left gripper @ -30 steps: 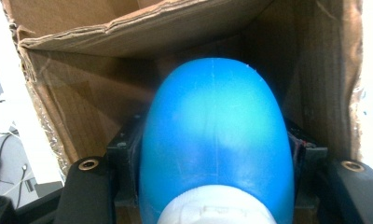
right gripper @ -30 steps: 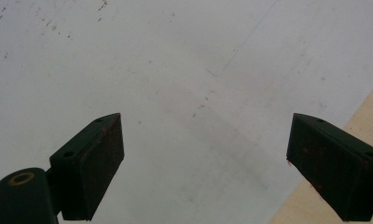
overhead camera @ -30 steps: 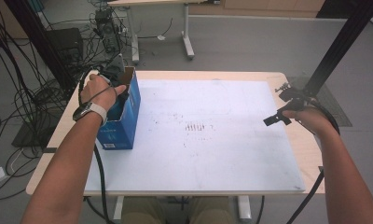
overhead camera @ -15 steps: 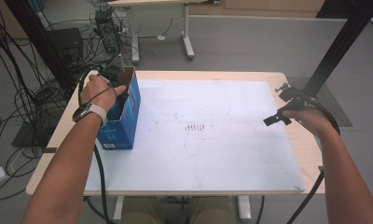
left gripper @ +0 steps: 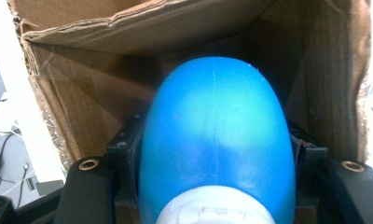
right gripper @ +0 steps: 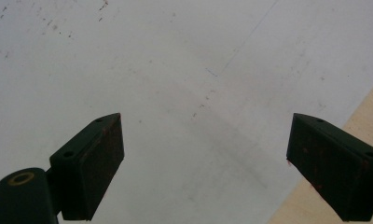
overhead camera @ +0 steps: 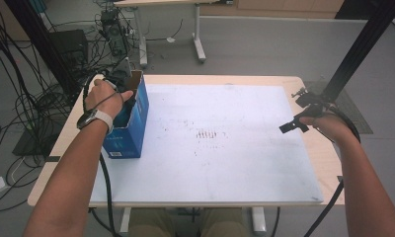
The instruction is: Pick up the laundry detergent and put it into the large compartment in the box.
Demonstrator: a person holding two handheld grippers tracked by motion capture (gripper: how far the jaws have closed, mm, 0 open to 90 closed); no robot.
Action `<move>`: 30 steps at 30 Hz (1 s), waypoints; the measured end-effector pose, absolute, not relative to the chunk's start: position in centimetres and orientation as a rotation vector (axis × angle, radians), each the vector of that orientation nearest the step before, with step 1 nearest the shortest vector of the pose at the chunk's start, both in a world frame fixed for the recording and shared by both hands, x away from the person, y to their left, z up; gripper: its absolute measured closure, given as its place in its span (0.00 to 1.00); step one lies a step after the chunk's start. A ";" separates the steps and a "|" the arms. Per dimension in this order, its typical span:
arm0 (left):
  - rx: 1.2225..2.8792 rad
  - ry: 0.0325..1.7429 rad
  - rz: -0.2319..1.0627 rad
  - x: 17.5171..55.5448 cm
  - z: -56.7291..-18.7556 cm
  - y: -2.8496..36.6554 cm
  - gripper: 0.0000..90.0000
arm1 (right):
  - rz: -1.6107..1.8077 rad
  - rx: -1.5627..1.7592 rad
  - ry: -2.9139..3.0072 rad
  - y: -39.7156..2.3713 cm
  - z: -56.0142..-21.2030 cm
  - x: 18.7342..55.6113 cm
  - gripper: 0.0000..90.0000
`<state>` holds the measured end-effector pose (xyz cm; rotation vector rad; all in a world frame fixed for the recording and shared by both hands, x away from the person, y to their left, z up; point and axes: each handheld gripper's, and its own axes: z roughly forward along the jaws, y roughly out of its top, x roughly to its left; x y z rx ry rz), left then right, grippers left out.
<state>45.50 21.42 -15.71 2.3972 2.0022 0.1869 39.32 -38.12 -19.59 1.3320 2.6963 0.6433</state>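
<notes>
Left gripper [left gripper: 212, 186] is down inside the open blue box [overhead camera: 131, 123] at the table's [overhead camera: 304, 84] left edge, jaws clenched on a blue bottle [left gripper: 215, 140] that sits within the cardboard walls (white cap end toward the camera, rounded base pointing deeper into the box). In the high view the left hand [overhead camera: 104, 96] covers the box opening, so the bottle itself is hidden there. Right gripper [overhead camera: 290, 127] hovers over the right side of the white mat [overhead camera: 220, 158], near the mat's edge, well apart from the box. Its jaws stand released and wide with nothing between them; the right gripper view shows bare mat and a strip of wood tabletop at the lower right.
</notes>
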 end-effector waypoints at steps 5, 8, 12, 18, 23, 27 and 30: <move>2.392 2.003 0.193 45.4 -15.7 21.4 0.41 | 0.642 1.331 2.699 -38.1 -19.7 39.4 0.12; 2.390 2.005 0.192 45.4 -15.7 21.5 0.41 | 0.645 1.331 2.701 -38.1 -19.7 39.4 0.12; 2.388 2.006 0.189 45.3 -15.7 21.5 0.41 | 0.643 1.332 2.701 -38.1 -19.8 39.3 0.12; 2.389 2.005 0.195 45.3 -15.7 21.4 0.41 | 0.640 1.333 2.700 -38.1 -19.7 39.3 0.12; 2.389 2.006 0.190 45.3 -15.7 21.5 0.41 | 0.641 1.331 2.699 -38.2 -19.6 39.2 0.12; 2.391 2.006 0.183 45.4 -15.7 21.6 0.41 | 0.639 1.329 2.700 -38.1 -19.6 39.3 0.12; 2.389 2.007 0.182 45.4 -15.7 21.7 0.41 | 0.638 1.326 2.704 -38.0 -19.7 39.4 0.12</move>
